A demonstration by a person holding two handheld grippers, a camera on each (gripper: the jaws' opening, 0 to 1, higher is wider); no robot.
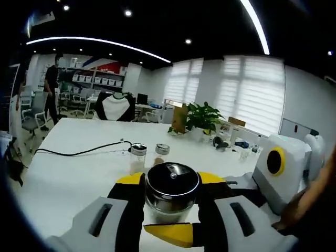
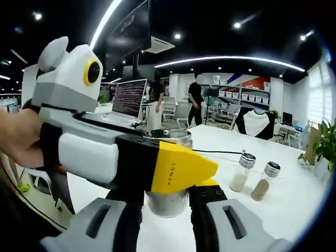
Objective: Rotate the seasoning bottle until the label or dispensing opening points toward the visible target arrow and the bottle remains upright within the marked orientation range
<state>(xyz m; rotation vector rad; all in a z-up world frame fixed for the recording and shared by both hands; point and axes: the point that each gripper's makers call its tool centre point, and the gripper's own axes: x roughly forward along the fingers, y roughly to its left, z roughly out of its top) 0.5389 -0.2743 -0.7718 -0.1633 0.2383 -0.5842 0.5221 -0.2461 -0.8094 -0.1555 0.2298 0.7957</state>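
The seasoning bottle [image 1: 172,191], a squat glass jar with a dark metal-rimmed lid, stands upright on the white table [image 1: 68,178]. My left gripper [image 1: 171,181] is shut on it, black fingers pressed against both sides and yellow tips level with the lid. In the right gripper view the bottle [image 2: 167,205] sits between the black fingers of my right gripper [image 2: 168,197], which press its sides. The left gripper's yellow fingertip [image 2: 184,168] crosses in front of the bottle from the left. No arrow mark is visible.
Two small shakers [image 1: 138,157] [image 1: 161,154] stand behind the bottle, with a black cable [image 1: 79,153] to their left. Potted plant [image 1: 202,118], clutter and office desks lie farther back. A hand [image 2: 18,142] holds the left gripper. A monitor [image 2: 128,97] and people [image 2: 195,102] are in the background.
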